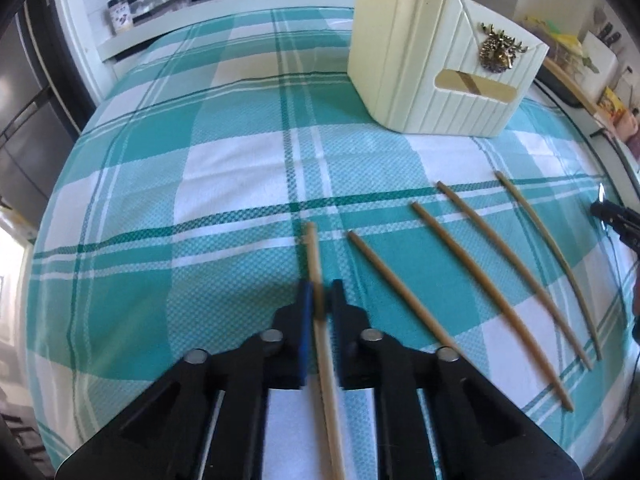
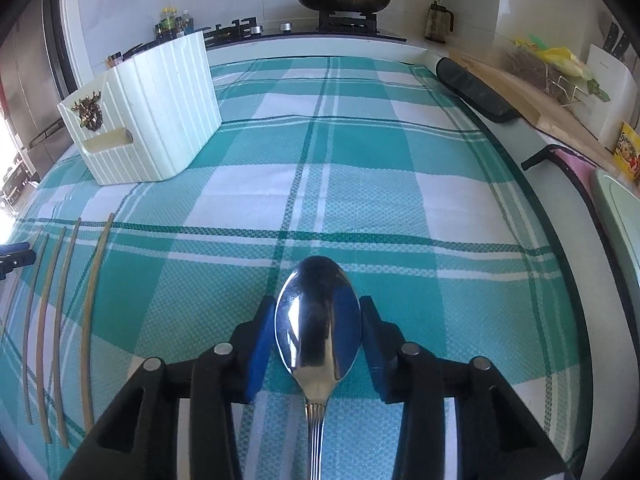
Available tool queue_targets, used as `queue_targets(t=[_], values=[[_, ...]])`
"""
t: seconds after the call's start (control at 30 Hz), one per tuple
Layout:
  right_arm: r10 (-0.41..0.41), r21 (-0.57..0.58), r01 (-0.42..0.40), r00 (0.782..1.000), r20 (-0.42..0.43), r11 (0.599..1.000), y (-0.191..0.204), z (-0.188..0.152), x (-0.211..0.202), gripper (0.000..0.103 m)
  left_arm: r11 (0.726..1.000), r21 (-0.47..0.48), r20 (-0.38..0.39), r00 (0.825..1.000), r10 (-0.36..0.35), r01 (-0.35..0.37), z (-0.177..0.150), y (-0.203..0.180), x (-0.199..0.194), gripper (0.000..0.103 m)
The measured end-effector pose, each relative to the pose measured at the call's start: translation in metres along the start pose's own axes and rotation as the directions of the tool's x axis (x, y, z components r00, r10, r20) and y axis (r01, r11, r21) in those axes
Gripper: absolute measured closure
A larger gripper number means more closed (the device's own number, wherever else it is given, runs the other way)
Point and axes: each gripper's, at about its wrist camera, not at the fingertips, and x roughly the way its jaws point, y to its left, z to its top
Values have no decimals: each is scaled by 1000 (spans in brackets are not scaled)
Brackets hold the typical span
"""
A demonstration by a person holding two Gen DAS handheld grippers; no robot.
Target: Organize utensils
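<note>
**Chopstick and spoon gripped over the checked cloth**

Chopstick in the left gripper runs lengthwise away from the hand, tip toward the cream basket; it is thin, pale bamboo, blurred, clamped between nearly closed jaws. Four more chopsticks lie side by side on the teal-and-white tablecloth to its right, roughly parallel, tips angled toward the basket. The right gripper holds a shiny steel spoon by the bowl, which points forward with the handle trailing back; its jaws sit part-way in, touching the bowl's edges.
</note>
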Motion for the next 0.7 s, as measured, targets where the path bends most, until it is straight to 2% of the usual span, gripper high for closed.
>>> queue_targets(t=[0.13,0.23,0.43,0.7], values=[[61,-12,-60,994,95,998,9,3,-34,62,999,-43,81,997,-18,21,-2,4,-23,99],[96,-38,-91,982,165,995,18,6,-69,62,996,-69,168,985,-43,55,-4,6,-56,99],[146,-89,-126,947,285,988,35,3,-141,62,992,-66,318,945,-80,106,-18,2,-127,99],[160,-101,-132,916,368,986,48,0,-183,62,985,-56,418,900,-127,165,-29,-3,-177,99]])
